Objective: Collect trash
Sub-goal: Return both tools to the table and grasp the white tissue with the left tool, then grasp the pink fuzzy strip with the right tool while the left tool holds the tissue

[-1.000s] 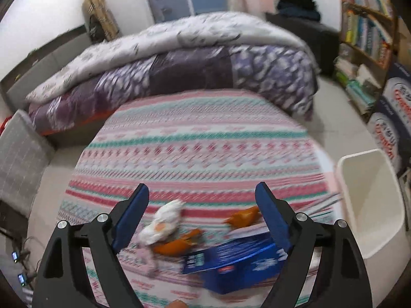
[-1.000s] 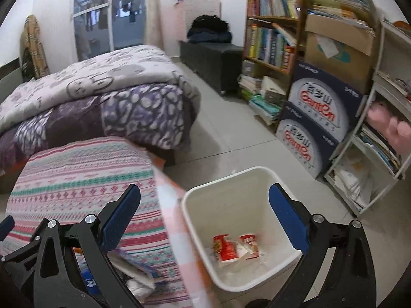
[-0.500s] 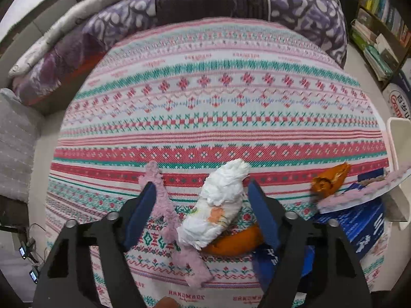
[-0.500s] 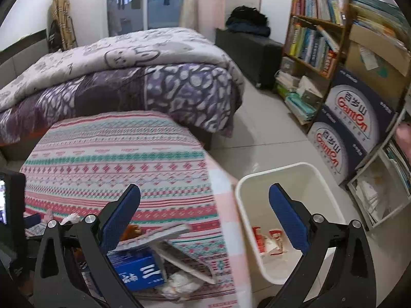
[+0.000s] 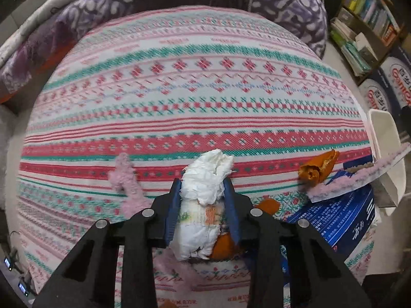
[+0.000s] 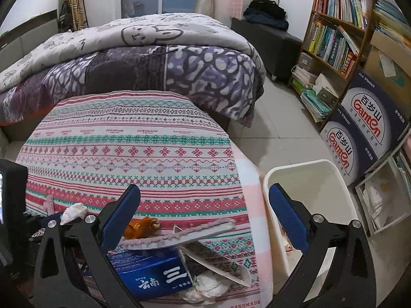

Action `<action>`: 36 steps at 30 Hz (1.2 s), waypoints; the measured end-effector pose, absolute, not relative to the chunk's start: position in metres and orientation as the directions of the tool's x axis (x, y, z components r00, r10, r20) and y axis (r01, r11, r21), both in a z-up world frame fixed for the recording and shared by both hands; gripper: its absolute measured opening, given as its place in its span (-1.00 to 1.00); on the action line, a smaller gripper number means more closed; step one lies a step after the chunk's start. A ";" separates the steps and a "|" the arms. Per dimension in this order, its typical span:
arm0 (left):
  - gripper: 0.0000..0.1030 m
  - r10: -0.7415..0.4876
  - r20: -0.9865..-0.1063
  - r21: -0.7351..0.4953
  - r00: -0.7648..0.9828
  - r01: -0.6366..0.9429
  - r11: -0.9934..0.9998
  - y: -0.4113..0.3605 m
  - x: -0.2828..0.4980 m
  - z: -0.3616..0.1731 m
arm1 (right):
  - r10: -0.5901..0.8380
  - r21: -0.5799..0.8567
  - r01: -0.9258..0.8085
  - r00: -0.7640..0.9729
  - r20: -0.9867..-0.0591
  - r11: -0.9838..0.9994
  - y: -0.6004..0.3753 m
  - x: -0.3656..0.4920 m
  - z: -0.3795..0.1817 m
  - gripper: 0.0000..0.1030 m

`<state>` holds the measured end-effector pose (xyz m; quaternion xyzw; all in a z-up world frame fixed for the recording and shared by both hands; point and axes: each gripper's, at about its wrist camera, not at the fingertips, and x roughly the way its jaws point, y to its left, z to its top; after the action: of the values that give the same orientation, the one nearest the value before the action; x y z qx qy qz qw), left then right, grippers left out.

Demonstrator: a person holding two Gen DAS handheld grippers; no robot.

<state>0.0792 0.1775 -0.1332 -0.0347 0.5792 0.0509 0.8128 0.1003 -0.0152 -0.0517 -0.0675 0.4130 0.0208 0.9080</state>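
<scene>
The left gripper [image 5: 203,187] is closing, pads pressing the crumpled white tissue [image 5: 205,179] on the patterned cloth [image 5: 179,97], left of the white bin [image 6: 308,179]. Risk: the orange peel [image 5: 223,246] beneath snags and drops in transit. The right gripper [image 6: 204,210] stands apart, empty.

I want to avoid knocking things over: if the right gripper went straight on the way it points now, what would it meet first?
Probably the pink-edged flat piece lying over the blue box, midway between the open jaws of the right gripper; depth is unclear.
</scene>
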 end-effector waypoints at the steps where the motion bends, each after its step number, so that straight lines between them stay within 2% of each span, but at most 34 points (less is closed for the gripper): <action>1: -0.38 0.045 -0.940 -0.002 0.337 -0.139 0.990 0.182 0.077 -0.128 | -0.012 -0.103 -0.099 0.656 -0.755 0.990 -0.013 0.101 -0.053 0.86; 10: -0.38 0.136 -0.880 -0.066 0.456 -0.399 0.914 0.264 0.049 -0.063 | 0.112 -0.093 -0.308 0.585 -0.803 0.947 0.045 0.094 -0.074 0.86; 16: -0.37 0.177 -0.861 -0.113 0.477 -0.519 0.847 0.321 0.031 -0.046 | 0.200 -0.047 -0.481 0.448 -0.871 0.875 0.126 0.077 -0.106 0.86; 22: -0.37 0.186 -0.856 -0.147 0.483 -0.571 0.808 0.346 0.017 -0.043 | 0.183 -0.073 -0.570 0.379 -0.907 0.818 0.185 0.063 -0.138 0.84; 24: -0.37 0.186 -0.857 -0.148 0.481 -0.574 0.805 0.351 0.013 -0.045 | 0.186 -0.074 -0.595 0.363 -0.913 0.800 0.198 0.059 -0.145 0.65; 25: -0.37 0.184 -0.858 -0.150 0.480 -0.576 0.803 0.354 0.012 -0.046 | 0.189 -0.061 -0.604 0.343 -0.920 0.795 0.202 0.058 -0.148 0.42; 26: -0.37 0.183 -0.858 -0.152 0.479 -0.578 0.801 0.356 0.011 -0.046 | 0.204 -0.041 -0.604 0.331 -0.921 0.796 0.205 0.059 -0.149 0.37; 28: -0.37 0.182 -0.859 -0.155 0.478 -0.583 0.797 0.361 0.008 -0.048 | 0.232 -0.010 -0.603 0.321 -0.918 0.798 0.208 0.060 -0.146 0.00; 29: -0.37 0.183 -0.860 -0.156 0.477 -0.586 0.795 0.362 0.008 -0.048 | 0.236 -0.006 -0.601 0.323 -0.917 0.799 0.209 0.060 -0.143 -0.55; 36: -0.37 0.192 -0.853 -0.160 0.486 -0.591 0.790 0.363 0.004 -0.045 | 0.283 0.029 -0.561 0.372 -0.884 0.828 0.197 0.069 -0.109 -0.57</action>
<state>0.0038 0.3626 -0.0446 -0.2227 0.4490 0.2350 0.8328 0.0694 0.1969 -0.1088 -0.1395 0.4971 0.2584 0.8165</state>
